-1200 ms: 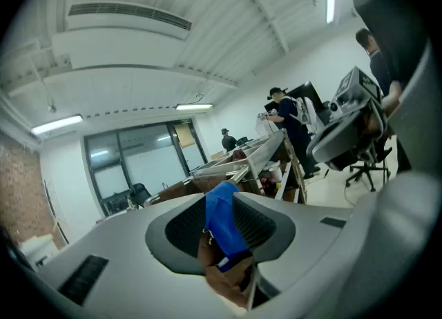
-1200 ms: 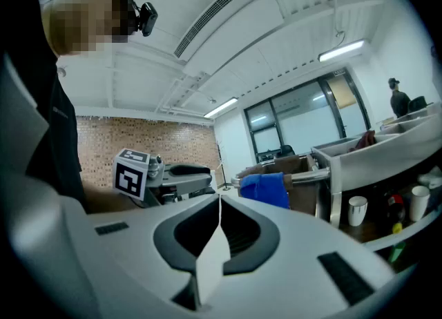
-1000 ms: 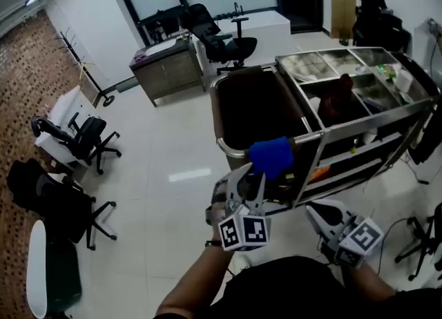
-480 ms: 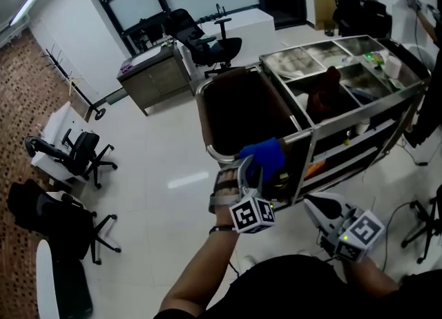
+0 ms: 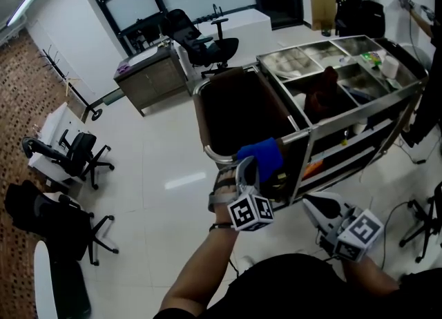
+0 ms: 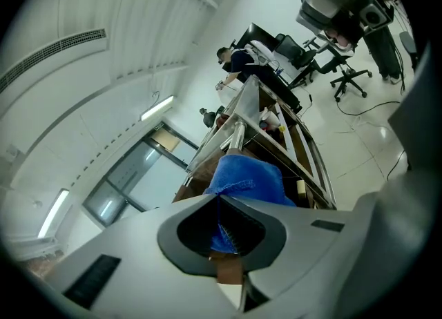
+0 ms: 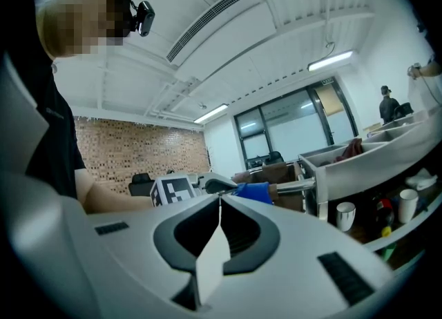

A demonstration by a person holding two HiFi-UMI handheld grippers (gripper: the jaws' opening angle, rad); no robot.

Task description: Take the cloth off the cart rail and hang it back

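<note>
The left hand-held gripper (image 5: 244,170) is clamped on the cloth (image 5: 261,156), which hangs draped over the rail (image 5: 219,157) at the near end of the cart (image 5: 359,93). In the left gripper view the jaws meet on a fold of blue fabric near its lower edge. The right hand-held gripper (image 5: 315,206) hangs low beside the cart, well apart from the cloth, with its jaws together on nothing.

The bite looks thin, a pinch of one fold and not the whole thickness. On a lift, the fabric could slide out between the pads and drop to the floor (image 5: 166,166) or into the dark bag (image 5: 238,110) behind the rail. The far half of the cloth could also drag on the rail and bunch up, so the pull probably wants to go up and over, not straight back. Rehung one-handed, it may land lopsided and slip off.

The cloth is soft, napped, towel-like blue fabric with a stitched hem. The rail is a smooth, shiny round metal tube with a curved corner. The cart is bright sheet steel with rectangular trays on top.
</note>
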